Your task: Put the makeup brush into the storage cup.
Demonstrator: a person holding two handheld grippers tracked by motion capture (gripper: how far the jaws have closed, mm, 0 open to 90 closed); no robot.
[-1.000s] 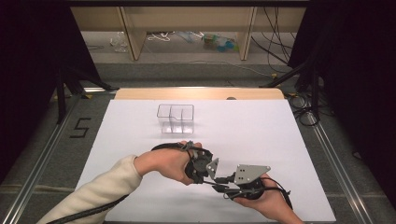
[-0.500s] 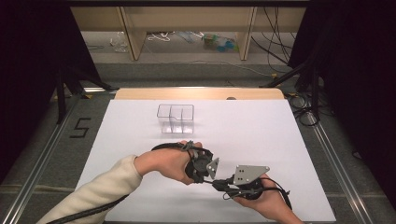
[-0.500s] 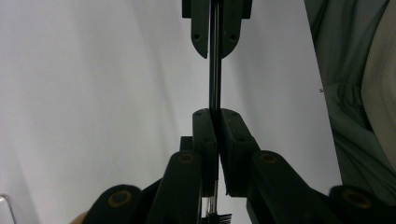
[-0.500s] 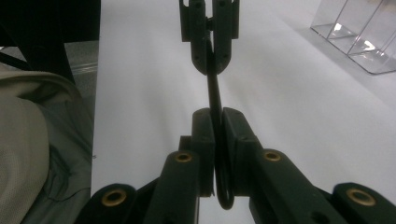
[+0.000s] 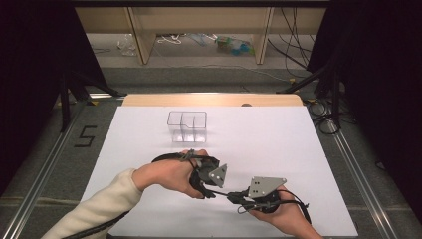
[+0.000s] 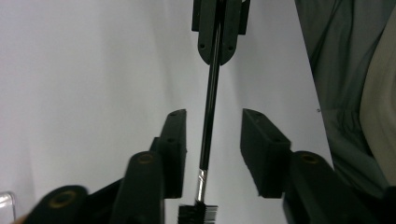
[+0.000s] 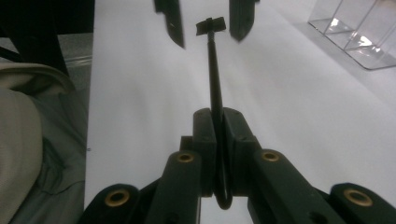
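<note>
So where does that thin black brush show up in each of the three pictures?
High view: the brush bridges the gap between the two claws, near the table's front edge.
Left gripper view: it runs up the middle, bristle head at the bottom between this claw's open jaws, its far end pinched by the right claw.
Right gripper view: its handle is clamped in the jaws and runs up the centre.
Shared landmark: the clear box.

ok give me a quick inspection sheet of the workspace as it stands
surface: white table sheet, bare apart from the items below
job's things: thin black brush, brush head toward the left gripper; clear divided container farther back
clutter: nothing seen
grippers: right gripper shut on the brush handle; left gripper open around the shaft, not touching
cables: one trails from each gripper
surroundings: wooden shelving behind, floor cables, a marked 5 at the left
</note>
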